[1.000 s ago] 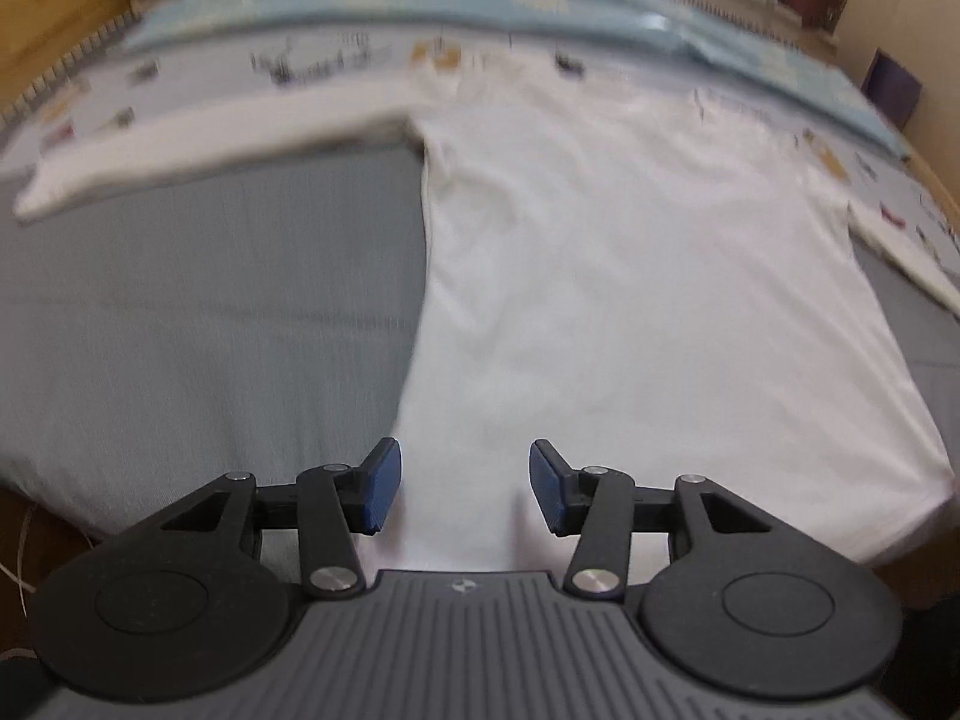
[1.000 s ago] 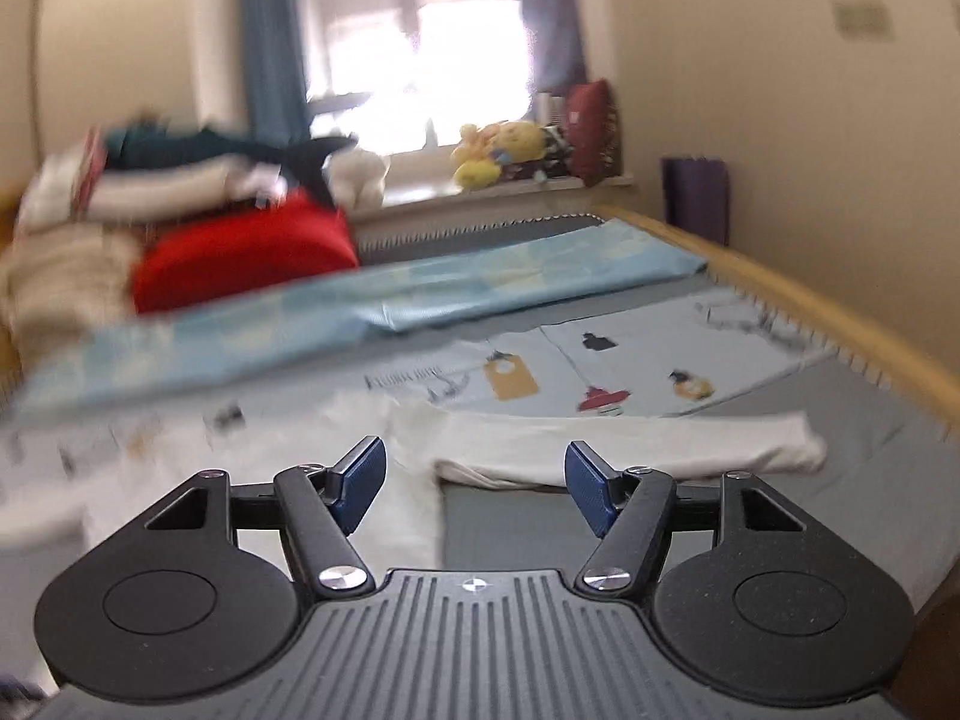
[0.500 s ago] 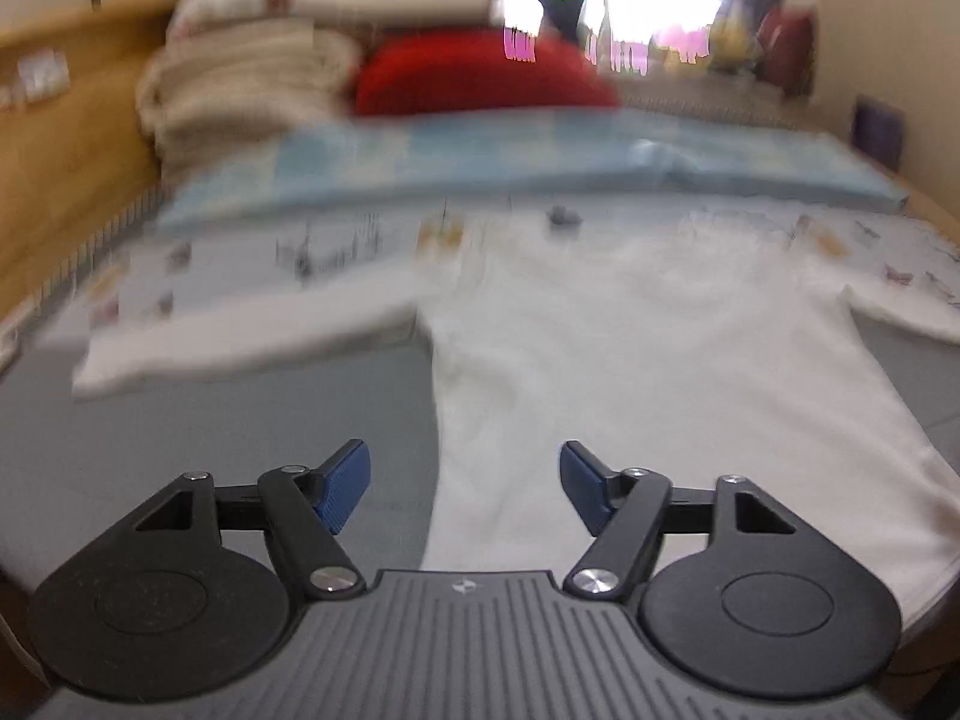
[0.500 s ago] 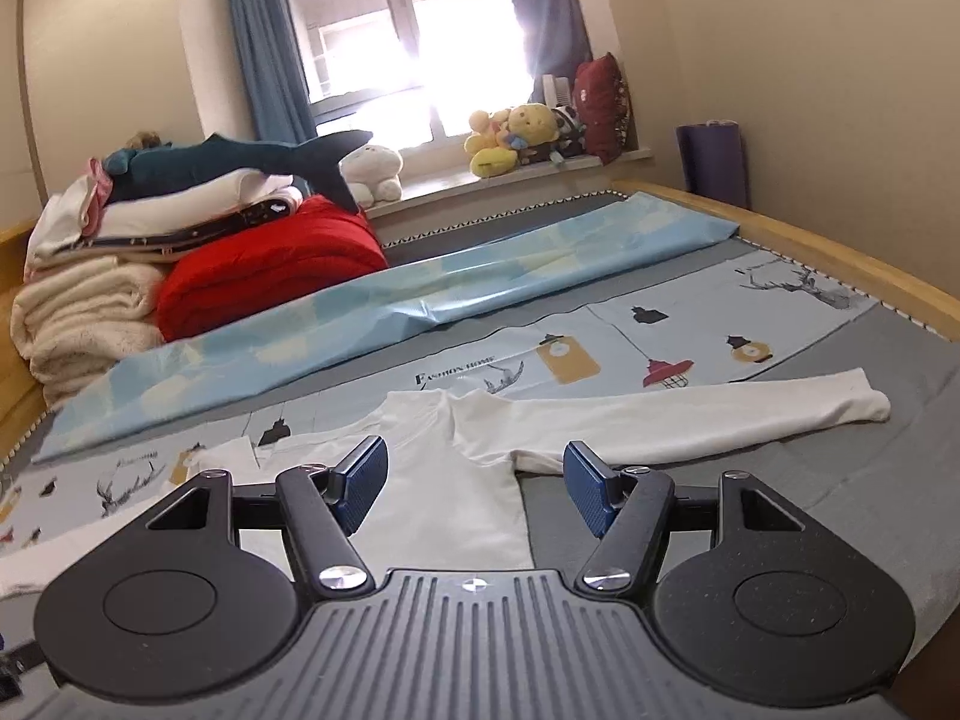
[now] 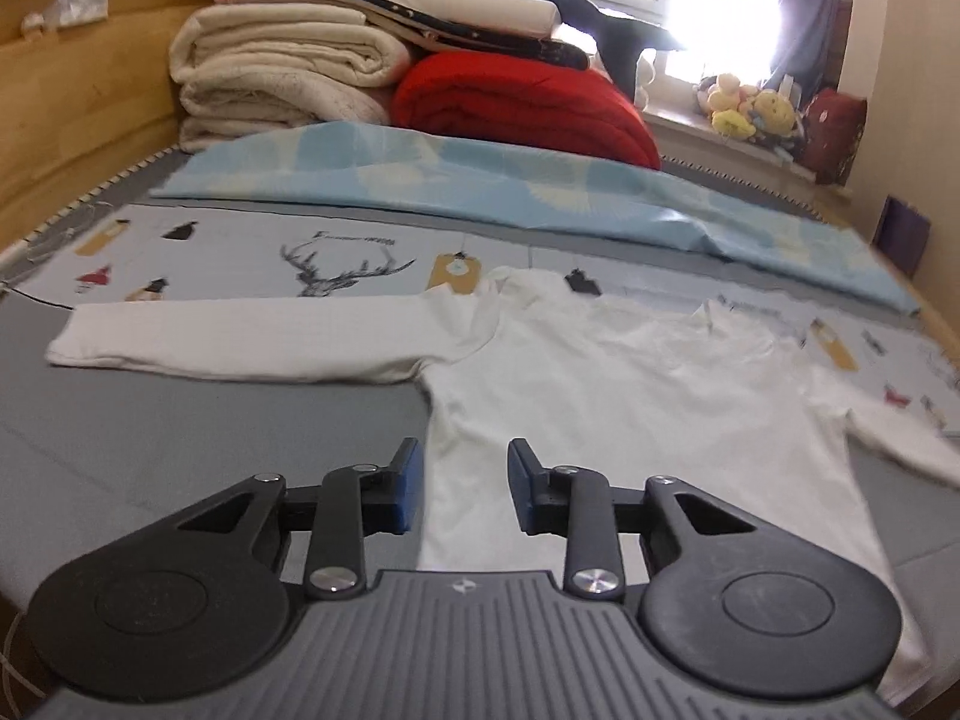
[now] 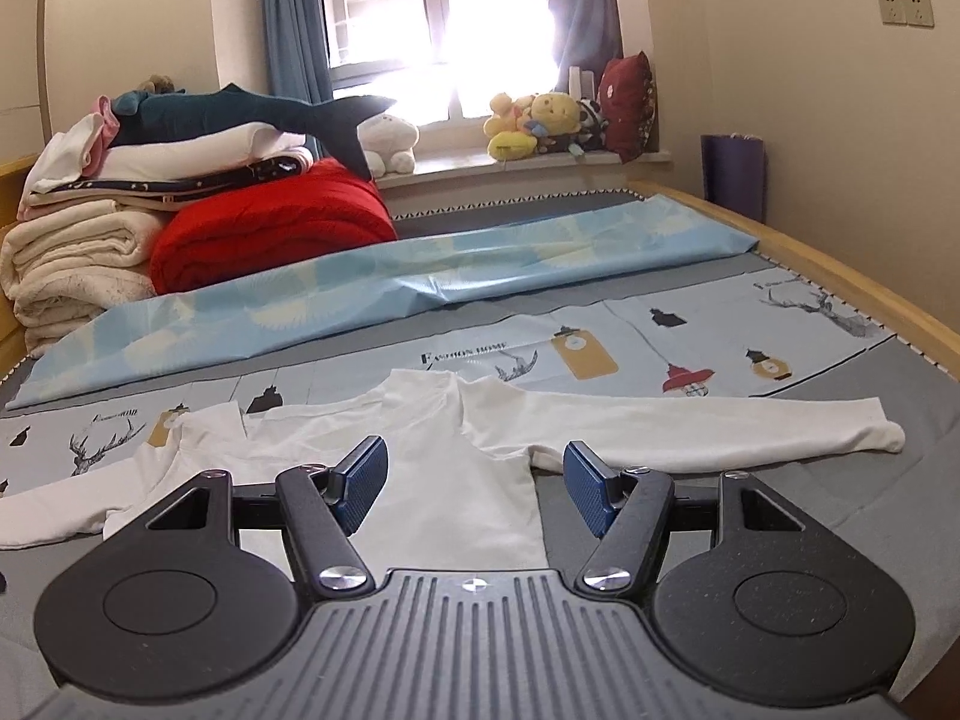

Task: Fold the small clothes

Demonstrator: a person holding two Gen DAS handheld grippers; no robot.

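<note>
A small white long-sleeved shirt (image 5: pixel 606 396) lies flat on the bed, hem toward me, both sleeves spread out sideways. Its left sleeve (image 5: pixel 240 342) reaches left in the left wrist view. Its right sleeve (image 6: pixel 720 429) reaches right in the right wrist view, where the body (image 6: pixel 444 474) lies in front. My left gripper (image 5: pixel 462 483) is open and empty above the shirt's lower left edge. My right gripper (image 6: pixel 474 489) is open and empty above the shirt's lower right part.
The bed has a grey mattress (image 5: pixel 180 438), a printed sheet (image 6: pixel 690 336) and a light blue cover (image 5: pixel 480 192). Folded blankets (image 5: pixel 282 78), a red quilt (image 6: pixel 270 228) and a shark toy (image 6: pixel 252 114) stack at the far left. Wooden frame (image 6: pixel 840 282) runs along the right.
Both grippers have risen and tilted up, so more of the room shows. The left gripper's jaws have opened wider than a second ago. The shirt lies as before.
</note>
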